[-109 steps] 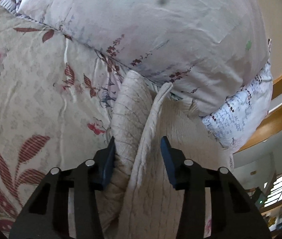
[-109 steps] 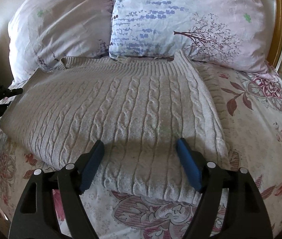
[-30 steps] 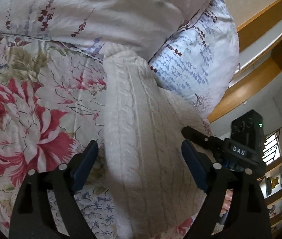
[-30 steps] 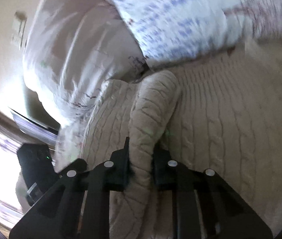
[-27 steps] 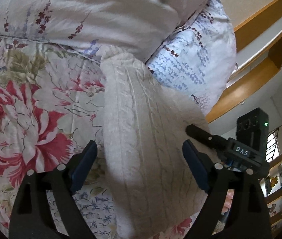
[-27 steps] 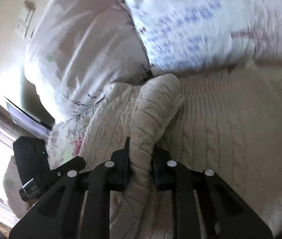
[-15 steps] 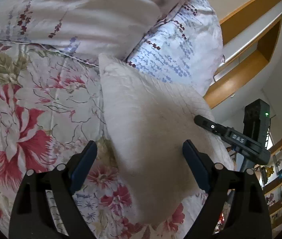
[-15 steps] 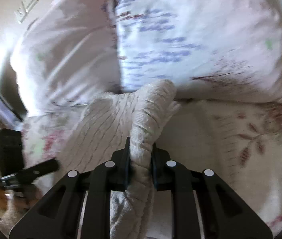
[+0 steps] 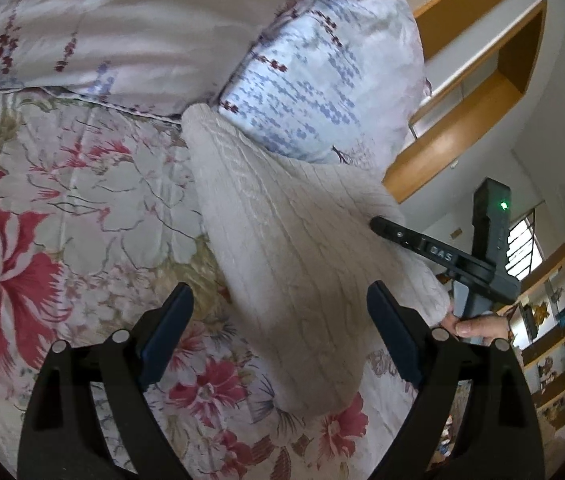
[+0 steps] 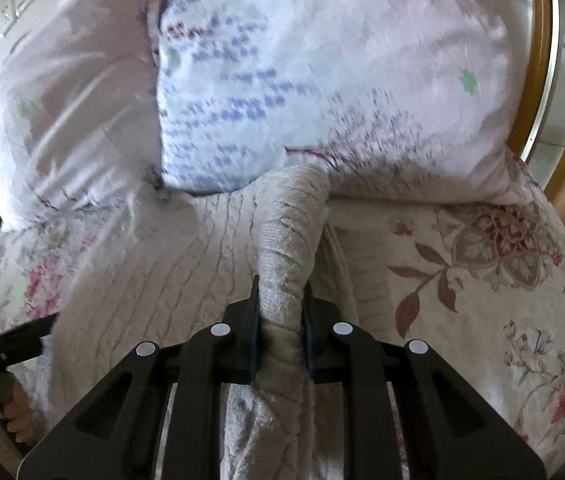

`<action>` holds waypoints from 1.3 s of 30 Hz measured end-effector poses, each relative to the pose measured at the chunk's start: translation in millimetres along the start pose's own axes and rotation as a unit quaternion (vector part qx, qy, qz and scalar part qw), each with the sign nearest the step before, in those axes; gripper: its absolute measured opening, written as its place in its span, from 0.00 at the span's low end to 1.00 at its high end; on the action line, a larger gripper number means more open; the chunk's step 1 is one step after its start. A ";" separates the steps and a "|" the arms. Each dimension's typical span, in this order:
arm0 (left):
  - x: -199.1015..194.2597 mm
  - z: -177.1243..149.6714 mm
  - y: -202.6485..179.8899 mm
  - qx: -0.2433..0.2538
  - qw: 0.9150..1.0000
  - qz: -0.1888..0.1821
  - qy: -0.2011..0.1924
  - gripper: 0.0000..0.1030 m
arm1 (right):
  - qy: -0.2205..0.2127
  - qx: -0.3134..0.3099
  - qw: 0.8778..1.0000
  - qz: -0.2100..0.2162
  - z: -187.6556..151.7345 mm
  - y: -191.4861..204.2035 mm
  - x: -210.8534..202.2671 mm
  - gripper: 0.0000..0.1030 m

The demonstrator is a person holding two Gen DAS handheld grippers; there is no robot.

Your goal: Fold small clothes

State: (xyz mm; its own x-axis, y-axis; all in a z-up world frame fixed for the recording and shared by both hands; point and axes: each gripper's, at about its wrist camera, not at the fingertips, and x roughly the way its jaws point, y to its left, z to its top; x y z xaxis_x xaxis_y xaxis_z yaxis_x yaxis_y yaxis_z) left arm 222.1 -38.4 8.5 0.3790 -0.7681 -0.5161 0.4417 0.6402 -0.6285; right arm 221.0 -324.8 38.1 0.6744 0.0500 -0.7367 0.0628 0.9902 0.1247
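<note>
Here the right gripper (image 10: 281, 320) is clenched on a bunched fold of the cream cable-knit sweater (image 10: 186, 264), low in the middle of the right wrist view; the knit is squeezed between the two dark jaws and rises above them as a thick roll toward the centre of the frame. The rest of the sweater spreads to the left of this roll, over the floral bedspread (image 10: 482, 280), and its upper edge meets the two pillows (image 10: 322, 80) that fill the top of the frame. At the lower left edge of the same view a part of the other tool and some fingers of a hand (image 10: 14, 412) are visible. In the left wrist view the left gripper (image 9: 280, 332) stands released, its blue pads wide apart at the bottom of the frame, and nothing is pressed between them. The sweater (image 9: 290, 248) lies there as a long pale shape from the centre down to the lower right, resting on the bedspread (image 9: 62, 220) with red flowers, and its upper tip touches the blue-patterned pillow (image 9: 322, 72). At the right side of that frame the right gripper (image 9: 378, 224) bites the sweater's raised edge, and a hand (image 9: 478, 326) holds its handle. Wooden shelves (image 9: 562, 340) are seen at the far right.
</note>
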 end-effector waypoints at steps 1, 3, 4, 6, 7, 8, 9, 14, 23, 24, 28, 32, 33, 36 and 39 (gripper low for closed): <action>0.5 -0.6 -1.5 0.004 1.000 0.000 0.001 0.86 | -0.007 0.010 1.000 0.002 0.1 -5.2 -2.0 0.16; 2.0 -0.9 -4.1 0.009 1.000 -0.001 0.004 0.86 | -0.019 0.026 0.999 0.006 1.1 -12.8 -6.1 0.16; 2.5 -1.0 -4.4 0.010 1.000 -0.001 0.005 0.87 | -0.023 0.031 0.999 0.005 1.3 -16.0 -8.8 0.16; 3.6 -1.3 -4.6 0.011 1.000 -0.001 0.006 0.87 | -0.013 0.027 1.000 0.003 -1.0 -17.3 -4.1 0.16; 4.0 -0.9 -4.6 0.012 1.000 -0.001 0.006 0.87 | 0.000 0.026 1.000 -0.001 -4.1 -17.8 1.7 0.16; 4.2 -1.0 -4.6 0.012 1.000 -0.001 0.006 0.87 | 0.003 0.028 1.000 -0.002 -6.6 -19.8 4.8 0.16; 3.8 -1.2 -4.1 0.013 1.000 -0.001 0.005 0.87 | 0.002 0.034 0.999 0.001 -8.5 -22.5 5.7 0.16; 4.9 -1.9 -1.8 0.013 1.000 -0.004 0.007 0.87 | -0.012 0.079 0.996 0.027 -11.1 -38.0 2.3 0.16; 4.9 -4.3 -8.5 0.029 0.999 -0.017 0.010 0.87 | 0.001 0.138 0.987 0.078 -27.4 -61.8 -7.4 0.39; 5.4 -4.5 -9.4 0.027 0.999 -0.014 0.012 0.87 | -0.001 0.143 0.986 0.087 -30.1 -64.2 -12.8 0.40; 6.6 -7.6 -16.5 0.021 0.999 -0.011 0.022 0.86 | -0.003 0.161 0.978 0.135 -53.2 -73.9 -39.4 0.40; 9.5 -13.4 -26.7 0.023 0.999 -0.008 0.035 0.85 | 0.007 0.154 0.975 0.157 -73.1 -72.1 -48.0 0.40; 12.2 -15.0 -29.0 0.025 0.999 -0.002 0.039 0.81 | 0.010 0.146 0.977 0.157 -76.9 -68.8 -48.1 0.36; 20.7 -19.4 -29.8 0.020 0.998 0.016 0.058 0.64 | 0.001 0.118 0.985 0.126 -77.4 -61.7 -46.3 0.13; 23.5 -23.4 -28.2 0.010 0.997 0.021 0.067 0.55 | -0.042 0.118 0.985 0.119 -71.4 -65.7 -66.9 0.10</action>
State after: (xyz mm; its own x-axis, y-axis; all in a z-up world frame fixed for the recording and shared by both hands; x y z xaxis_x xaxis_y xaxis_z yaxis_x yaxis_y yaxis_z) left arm 199.5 -74.8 0.4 0.2865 -0.7341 -0.6157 0.4441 0.6712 -0.5936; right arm 119.3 -383.9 31.7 0.7490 0.2565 -0.6109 0.0579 0.8932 0.4460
